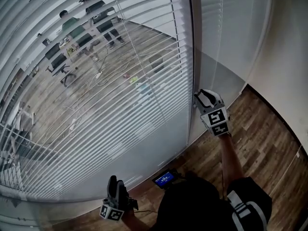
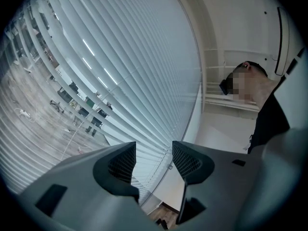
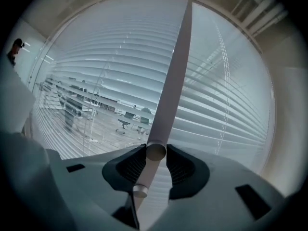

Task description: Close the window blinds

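- Two jaws of the right gripper (image 3: 155,165) pinch a pale, round plastic wand (image 3: 174,76) that hangs before the right edge of the white horizontal-slat window blinds (image 1: 101,109).
- The right arm reaches forward and up toward the blinds.
- The blinds' slats are tilted partly open.
- The left gripper (image 2: 153,160) is held low, near the blinds' bottom edge, pointing up at them, jaws spread with nothing between.

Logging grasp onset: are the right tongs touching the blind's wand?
Touching. The right gripper view shows the wand passing between the right tongs, both jaws pressed against its sides with no gap.
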Demonstrator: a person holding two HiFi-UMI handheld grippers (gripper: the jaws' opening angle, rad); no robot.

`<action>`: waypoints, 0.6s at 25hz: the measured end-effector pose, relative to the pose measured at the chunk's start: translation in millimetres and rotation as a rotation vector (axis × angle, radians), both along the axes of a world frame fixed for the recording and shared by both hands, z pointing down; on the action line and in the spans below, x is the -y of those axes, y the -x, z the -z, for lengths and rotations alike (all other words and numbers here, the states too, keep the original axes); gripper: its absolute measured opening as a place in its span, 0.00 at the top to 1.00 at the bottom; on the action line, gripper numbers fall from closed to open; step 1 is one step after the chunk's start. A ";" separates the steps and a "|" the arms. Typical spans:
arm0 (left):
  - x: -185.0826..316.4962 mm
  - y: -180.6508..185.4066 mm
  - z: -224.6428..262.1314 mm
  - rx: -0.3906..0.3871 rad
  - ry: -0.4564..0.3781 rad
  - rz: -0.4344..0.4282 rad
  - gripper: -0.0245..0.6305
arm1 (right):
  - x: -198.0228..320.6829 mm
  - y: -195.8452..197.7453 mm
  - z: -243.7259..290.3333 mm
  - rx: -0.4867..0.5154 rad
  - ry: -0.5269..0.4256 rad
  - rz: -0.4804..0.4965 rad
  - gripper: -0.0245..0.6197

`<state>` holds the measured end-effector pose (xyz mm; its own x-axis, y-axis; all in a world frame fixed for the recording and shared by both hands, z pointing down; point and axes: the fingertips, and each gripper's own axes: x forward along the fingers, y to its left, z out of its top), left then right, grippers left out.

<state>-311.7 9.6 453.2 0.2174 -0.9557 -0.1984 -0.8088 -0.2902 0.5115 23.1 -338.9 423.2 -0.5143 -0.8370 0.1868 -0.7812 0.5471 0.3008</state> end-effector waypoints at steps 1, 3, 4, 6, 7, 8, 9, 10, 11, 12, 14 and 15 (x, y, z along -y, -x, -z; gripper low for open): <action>0.3 0.0 0.4 0.001 0.000 -0.001 0.58 | 0.1 0.6 0.5 -0.016 -0.007 -0.005 0.75; 0.1 0.8 0.1 0.002 0.000 0.000 0.58 | 0.4 0.5 0.0 -0.019 -0.003 -0.013 0.76; -0.3 1.3 -0.4 0.002 0.000 0.002 0.58 | 1.1 0.1 -0.7 -0.006 0.006 -0.015 0.76; -0.8 2.2 -0.8 0.003 0.001 0.005 0.58 | 2.9 -1.0 -1.6 0.035 0.042 -0.015 0.76; -0.9 2.4 -0.5 0.002 0.001 0.007 0.58 | 3.7 -1.5 -1.7 0.062 0.064 -0.014 0.76; -1.0 2.4 -0.2 0.002 0.000 0.008 0.58 | 4.4 -2.0 -1.9 0.094 0.088 -0.011 0.76; -1.1 2.3 0.0 0.002 -0.001 0.008 0.58 | 4.8 -2.6 -2.2 0.132 0.113 -0.007 0.76; -1.4 1.9 0.1 0.002 -0.003 0.008 0.58 | 5.0 -3.3 -2.5 0.178 0.141 -0.002 0.76; -1.8 1.5 0.1 0.001 -0.004 0.007 0.58 | 5.1 -4.1 -3.0 0.228 0.173 0.005 0.76; -2.1 0.9 0.0 0.001 -0.004 0.006 0.58 | 5.5 -4.9 -3.7 0.283 0.209 0.013 0.76; -2.2 -0.1 -0.3 0.000 -0.004 0.006 0.58 | 6.8 -6.4 -5.5 0.393 0.285 0.030 0.76; -2.3 -0.5 -0.4 0.000 -0.003 0.005 0.58 | 7.2 -7.1 -6.1 0.444 0.320 0.037 0.76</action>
